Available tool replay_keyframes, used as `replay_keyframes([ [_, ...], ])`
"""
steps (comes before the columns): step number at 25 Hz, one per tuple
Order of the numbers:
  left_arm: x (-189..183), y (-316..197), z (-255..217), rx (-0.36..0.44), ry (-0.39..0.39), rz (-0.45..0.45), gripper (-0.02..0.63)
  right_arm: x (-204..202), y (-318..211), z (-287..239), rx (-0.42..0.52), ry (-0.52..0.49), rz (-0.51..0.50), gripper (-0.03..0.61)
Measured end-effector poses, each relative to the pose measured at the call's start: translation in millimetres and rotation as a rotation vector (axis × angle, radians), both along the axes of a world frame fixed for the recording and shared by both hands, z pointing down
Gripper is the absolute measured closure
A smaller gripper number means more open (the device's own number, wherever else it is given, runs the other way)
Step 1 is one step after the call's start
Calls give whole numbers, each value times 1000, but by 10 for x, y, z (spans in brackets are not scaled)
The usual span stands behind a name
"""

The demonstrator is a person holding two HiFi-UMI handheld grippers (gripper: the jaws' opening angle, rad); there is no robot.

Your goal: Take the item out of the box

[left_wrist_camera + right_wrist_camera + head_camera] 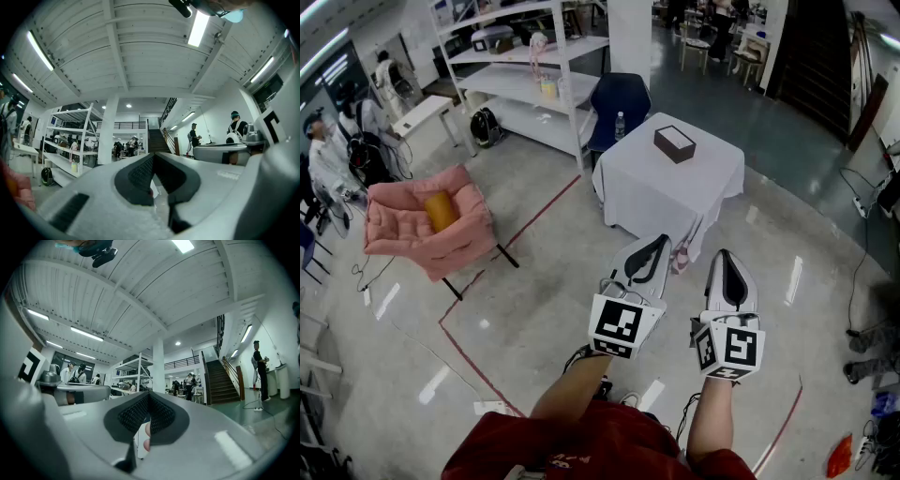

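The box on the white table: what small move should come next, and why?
Probably step forward toward the table and carry both grippers nearer the box. In the head view the box stands on the white cloth, well ahead of the left gripper and the right gripper. Both are shut and touch nothing, so neither can reach the box yet.
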State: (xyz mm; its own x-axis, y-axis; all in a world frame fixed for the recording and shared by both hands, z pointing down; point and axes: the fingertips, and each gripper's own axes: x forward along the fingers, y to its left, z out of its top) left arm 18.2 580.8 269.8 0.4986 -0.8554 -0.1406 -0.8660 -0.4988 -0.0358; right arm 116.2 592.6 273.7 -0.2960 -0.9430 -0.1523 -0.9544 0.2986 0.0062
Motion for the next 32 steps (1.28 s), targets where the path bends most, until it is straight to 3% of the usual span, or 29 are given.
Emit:
replay_keyframes([
  [13, 276, 284, 92, 10, -1, -32, 612, 266, 258, 120, -8, -36, -26, 577],
  [20, 172, 343, 140, -6, -4, -49, 612, 118, 264, 196, -26, -78, -70, 577],
  [32, -84, -209, 294, -22, 28, -77, 612, -18, -335, 381, -93, -88, -96, 577],
])
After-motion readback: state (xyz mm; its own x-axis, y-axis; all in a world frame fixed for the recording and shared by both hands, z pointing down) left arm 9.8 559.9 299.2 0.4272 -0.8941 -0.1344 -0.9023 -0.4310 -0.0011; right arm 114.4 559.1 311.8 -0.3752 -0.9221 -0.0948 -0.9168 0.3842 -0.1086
